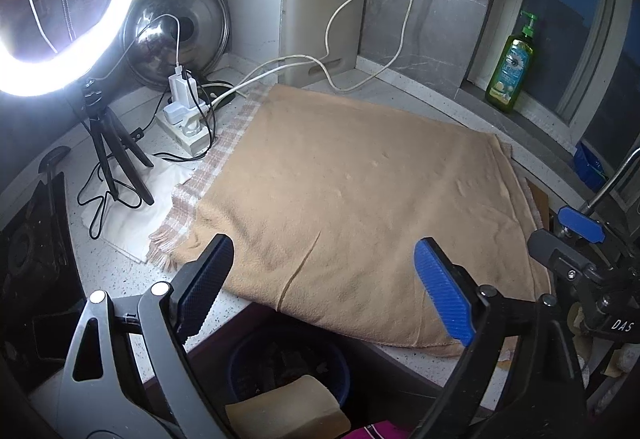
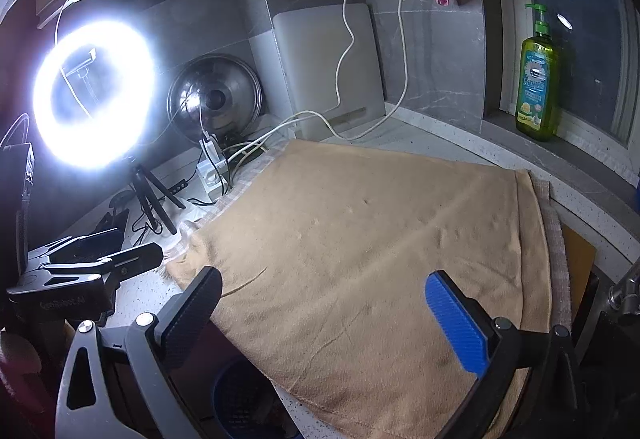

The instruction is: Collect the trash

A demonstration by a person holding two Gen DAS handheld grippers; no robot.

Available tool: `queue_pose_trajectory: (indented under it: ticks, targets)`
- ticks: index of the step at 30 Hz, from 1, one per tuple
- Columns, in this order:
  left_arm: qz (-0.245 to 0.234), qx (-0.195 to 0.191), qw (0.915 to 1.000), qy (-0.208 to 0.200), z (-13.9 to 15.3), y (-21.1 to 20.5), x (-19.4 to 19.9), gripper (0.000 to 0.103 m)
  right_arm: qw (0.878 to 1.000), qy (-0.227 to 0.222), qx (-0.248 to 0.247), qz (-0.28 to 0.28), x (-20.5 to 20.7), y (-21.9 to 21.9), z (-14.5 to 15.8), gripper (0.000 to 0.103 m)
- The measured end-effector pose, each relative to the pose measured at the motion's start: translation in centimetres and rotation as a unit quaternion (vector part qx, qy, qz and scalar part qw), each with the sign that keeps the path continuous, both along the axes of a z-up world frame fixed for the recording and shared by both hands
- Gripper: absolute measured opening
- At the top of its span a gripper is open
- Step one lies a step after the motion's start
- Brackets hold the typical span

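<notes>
One towel (image 1: 360,207), one bin (image 1: 288,363)

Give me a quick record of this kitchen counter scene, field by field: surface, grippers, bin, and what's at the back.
surface: tan towel spread flat on the speckled counter, nothing lying on it
left gripper: open, empty, over the towel's near edge
right gripper: open, empty
bin: dark blue bin below the counter edge, a tan sponge-like block at its rim
back left: lit ring light on a tripod, power strip
back: pot lid against the wall
windowsill: green soap bottle
</notes>
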State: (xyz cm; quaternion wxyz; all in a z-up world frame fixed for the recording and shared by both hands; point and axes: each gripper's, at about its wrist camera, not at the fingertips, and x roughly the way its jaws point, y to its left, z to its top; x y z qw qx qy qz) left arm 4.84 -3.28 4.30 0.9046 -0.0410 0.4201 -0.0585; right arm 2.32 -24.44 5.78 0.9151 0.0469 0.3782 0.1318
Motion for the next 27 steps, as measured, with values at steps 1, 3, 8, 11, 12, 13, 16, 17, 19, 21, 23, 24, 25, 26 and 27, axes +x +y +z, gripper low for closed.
queue_pose_trajectory:
  ticks: [1,3,8,11,12,13,16,17,19,21,23,24,25,26,27]
  targets:
    - [-0.001,0.0,1.0,0.0,0.06,-0.01,-0.05,0.094,1.0,-0.001,-0.001,0.001,0.01,0.07,0.02,0.103]
    - [0.0,0.001,1.0,-0.002,0.16,0.0,-0.24,0.094,1.0,-0.001,-0.003,0.001,0.01,0.16,-0.03,0.103]
    - [0.001,-0.002,1.0,0.003,0.17,-0.07,-0.36,0.094,1.0,0.001,0.0,0.002,-0.04,0.16,-0.04,0.103]
    - [0.001,-0.002,1.0,0.003,0.19,-0.05,-0.41,0.094,1.0,0.001,-0.001,0.001,-0.17,0.18,-0.08,0.103]
    - [0.001,-0.002,1.0,0.003,0.19,-0.04,-0.45,0.094,1.0,0.002,-0.001,0.0,-0.23,0.18,-0.09,0.103]
    - [0.001,-0.002,1.0,0.003,0.17,-0.03,-0.42,0.094,1.0,0.002,-0.001,0.0,-0.27,0.13,-0.1,0.103]
    - [0.001,-0.002,1.0,0.004,0.19,-0.01,-0.52,0.095,1.0,0.003,0.0,-0.001,-0.36,0.11,-0.15,0.103]
    - [0.002,-0.002,1.0,0.004,0.23,0.01,-0.56,0.095,1.0,0.003,0.0,-0.001,-0.37,0.06,-0.19,0.103]
    - [0.002,-0.002,1.0,0.004,0.23,0.03,-0.61,0.095,1.0,0.005,-0.001,-0.001,-0.36,0.0,-0.21,0.103]
    - [0.0,-0.002,1.0,0.004,0.22,0.04,-0.55,0.095,1.0,0.006,0.0,-0.002,-0.43,-0.07,-0.25,0.103]
    - [0.0,-0.001,1.0,0.003,0.27,-0.04,-0.77,0.095,1.0,0.007,0.001,-0.003,-0.46,-0.1,-0.27,0.103]
    - [0.0,0.0,1.0,0.002,0.3,-0.05,-0.84,0.095,1.0,0.006,0.001,-0.003,-0.49,-0.16,-0.27,0.103]
    - [0.0,-0.001,1.0,0.002,0.3,-0.01,-0.96,0.095,1.0,0.007,0.001,-0.004,-0.52,-0.22,-0.28,0.103]
    - [0.0,-0.001,1.0,0.002,0.28,-0.05,-0.95,0.095,1.0,0.007,0.002,-0.004,-0.53,-0.27,-0.28,0.103]
    - [0.0,-0.001,1.0,0.003,0.27,-0.05,-0.95,0.095,1.0,0.007,0.002,-0.003,-0.5,-0.29,-0.3,0.103]
